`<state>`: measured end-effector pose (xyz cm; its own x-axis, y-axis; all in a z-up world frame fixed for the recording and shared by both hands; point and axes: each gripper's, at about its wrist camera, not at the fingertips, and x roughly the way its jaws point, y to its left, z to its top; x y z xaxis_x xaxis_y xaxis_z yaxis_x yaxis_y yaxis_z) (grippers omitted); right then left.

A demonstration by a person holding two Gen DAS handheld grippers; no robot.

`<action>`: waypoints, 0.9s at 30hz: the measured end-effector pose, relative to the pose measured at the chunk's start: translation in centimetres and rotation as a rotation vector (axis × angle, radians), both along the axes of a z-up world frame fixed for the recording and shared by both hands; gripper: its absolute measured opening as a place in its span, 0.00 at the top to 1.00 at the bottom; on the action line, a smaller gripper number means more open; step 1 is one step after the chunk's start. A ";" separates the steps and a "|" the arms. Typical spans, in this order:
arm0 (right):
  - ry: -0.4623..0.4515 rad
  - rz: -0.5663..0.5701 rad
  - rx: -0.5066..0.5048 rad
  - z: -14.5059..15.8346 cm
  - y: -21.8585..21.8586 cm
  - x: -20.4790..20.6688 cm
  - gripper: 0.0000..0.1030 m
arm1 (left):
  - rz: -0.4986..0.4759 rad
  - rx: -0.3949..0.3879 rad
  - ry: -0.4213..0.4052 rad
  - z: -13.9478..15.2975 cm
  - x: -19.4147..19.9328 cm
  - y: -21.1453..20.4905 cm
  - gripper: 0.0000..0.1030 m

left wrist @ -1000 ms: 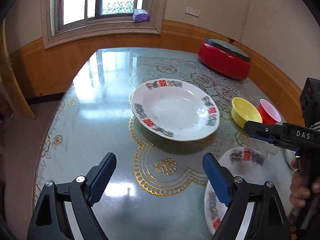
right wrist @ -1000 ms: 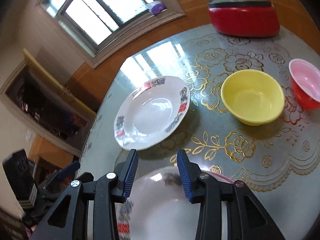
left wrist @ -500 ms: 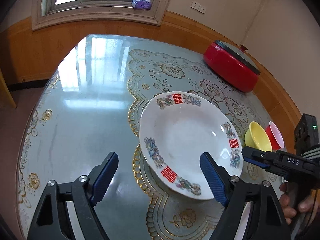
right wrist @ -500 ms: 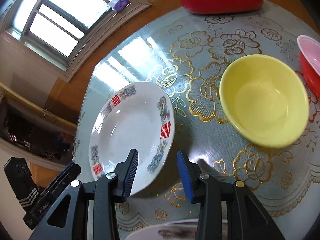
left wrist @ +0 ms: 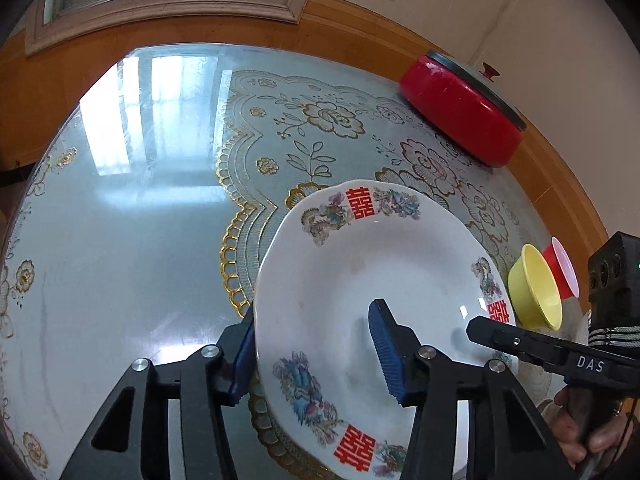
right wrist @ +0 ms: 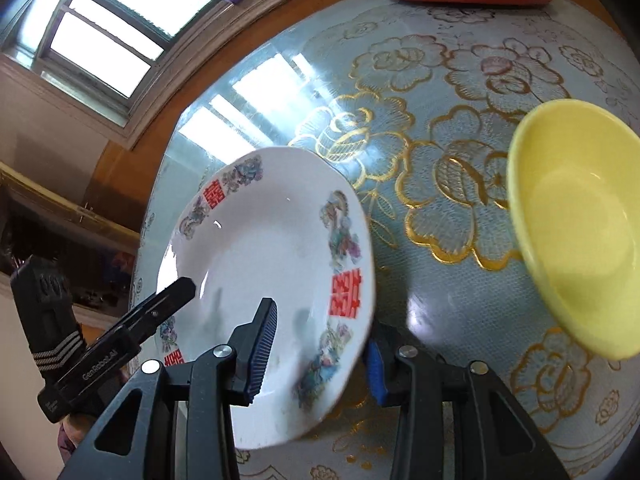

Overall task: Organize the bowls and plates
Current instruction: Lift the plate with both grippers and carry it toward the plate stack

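Observation:
A white plate (left wrist: 360,272) with red characters and floral rim prints lies on the table. My left gripper (left wrist: 312,356) straddles its near left rim, one pad outside and one over the inside. Its jaws are closing with a gap still left to the rim. My right gripper (right wrist: 320,356) straddles the opposite rim of the plate (right wrist: 272,240) the same way, open, with its pads apart from the rim. Each gripper shows in the other's view: the right gripper (left wrist: 496,336) at the plate's right edge, the left gripper (right wrist: 168,296) at its left. A yellow bowl (right wrist: 580,232) stands to the right.
The yellow bowl (left wrist: 534,292) and a red cup (left wrist: 562,268) stand right of the plate. A red lidded pot (left wrist: 460,120) sits at the table's far right edge. The glass-topped table (left wrist: 140,200) stretches left toward a window wall. A person's hand (left wrist: 576,432) holds the right gripper.
Both grippers came forward and down onto the plate, whose rim now lies between each pair of fingers. The left jaws have narrowed a lot. The right jaws kept their gap.

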<state>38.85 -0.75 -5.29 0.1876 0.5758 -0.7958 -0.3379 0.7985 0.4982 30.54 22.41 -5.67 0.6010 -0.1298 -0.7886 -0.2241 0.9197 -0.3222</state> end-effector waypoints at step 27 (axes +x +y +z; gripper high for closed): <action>-0.167 0.196 -0.144 1.1 0.9 -2.5 0.74 | 0.044 0.062 -0.076 1.5 -7.2 -2.7 0.75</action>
